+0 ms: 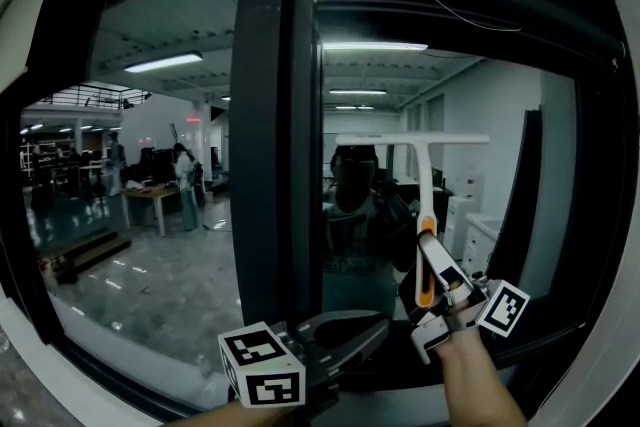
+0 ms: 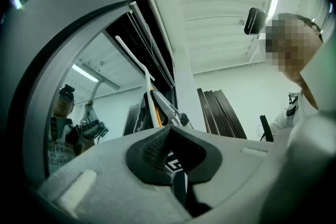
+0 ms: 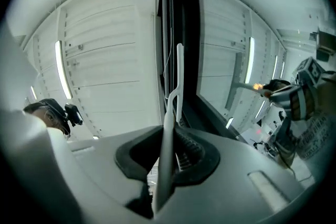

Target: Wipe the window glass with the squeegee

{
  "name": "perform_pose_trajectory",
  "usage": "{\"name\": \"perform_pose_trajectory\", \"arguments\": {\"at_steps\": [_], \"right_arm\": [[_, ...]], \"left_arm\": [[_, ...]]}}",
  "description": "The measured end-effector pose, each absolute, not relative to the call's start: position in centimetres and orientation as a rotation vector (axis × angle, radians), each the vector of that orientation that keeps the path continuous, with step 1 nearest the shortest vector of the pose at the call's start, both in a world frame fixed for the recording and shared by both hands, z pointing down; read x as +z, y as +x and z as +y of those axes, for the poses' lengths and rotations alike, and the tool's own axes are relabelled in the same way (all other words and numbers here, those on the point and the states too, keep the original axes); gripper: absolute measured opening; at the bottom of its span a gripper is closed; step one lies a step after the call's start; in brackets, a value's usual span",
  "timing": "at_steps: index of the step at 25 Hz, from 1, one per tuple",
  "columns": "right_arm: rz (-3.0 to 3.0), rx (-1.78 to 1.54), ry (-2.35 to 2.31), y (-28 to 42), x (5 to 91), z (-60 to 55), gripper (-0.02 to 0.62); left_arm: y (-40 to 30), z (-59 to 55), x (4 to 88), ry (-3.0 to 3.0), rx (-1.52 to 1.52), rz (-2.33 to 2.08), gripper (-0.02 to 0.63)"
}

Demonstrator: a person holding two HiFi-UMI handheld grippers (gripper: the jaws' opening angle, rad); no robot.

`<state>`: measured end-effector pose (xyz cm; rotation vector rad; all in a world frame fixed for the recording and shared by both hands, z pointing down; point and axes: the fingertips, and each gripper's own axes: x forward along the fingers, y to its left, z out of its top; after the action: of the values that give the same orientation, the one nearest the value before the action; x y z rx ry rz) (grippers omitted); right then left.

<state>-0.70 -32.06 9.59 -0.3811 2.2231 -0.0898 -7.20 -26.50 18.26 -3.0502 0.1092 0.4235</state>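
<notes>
The white T-shaped squeegee (image 1: pixel 412 140) stands upright before the right-hand window glass (image 1: pixel 470 95), blade level at the top, at or very near the pane. My right gripper (image 1: pixel 428 260) is shut on its white-and-orange handle from below. In the right gripper view the handle (image 3: pixel 167 134) runs up between the pads of the right gripper (image 3: pixel 167 144) to the blade (image 3: pixel 179 73). My left gripper (image 1: pixel 365 327) hangs low by the sill, left of the right gripper. Seen in its own view, the left gripper (image 2: pixel 168 136) is shut with nothing held, and the squeegee (image 2: pixel 142 68) rises beyond it.
A wide dark mullion (image 1: pixel 275 135) splits the window; the left pane (image 1: pixel 150 215) looks onto a large hall. A dark sill (image 1: pixel 400 385) runs below the grippers. A thin white cord (image 1: pixel 450 5) hangs across the top frame. The glass mirrors a person.
</notes>
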Motion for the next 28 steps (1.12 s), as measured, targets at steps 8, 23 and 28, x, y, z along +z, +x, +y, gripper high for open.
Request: {"name": "perform_pose_trajectory", "arguments": {"at_steps": [8,23,28], "right_arm": [[2.222,0.002,-0.386,-2.0,0.2,-36.5,0.062],[2.186,-0.03,-0.367,-2.5,-4.5,-41.2,0.062],[2.19,-0.028,-0.362,-2.4,-4.2,-41.6,0.063]], "left_arm": [[-8.2,-28.9,12.2,-3.0,0.471,0.129,0.0],[-8.5,-31.1,8.6,-2.962,0.491,0.171,0.0],[-8.5,-31.2,8.5,-2.958,0.497,0.178,0.0]]}}
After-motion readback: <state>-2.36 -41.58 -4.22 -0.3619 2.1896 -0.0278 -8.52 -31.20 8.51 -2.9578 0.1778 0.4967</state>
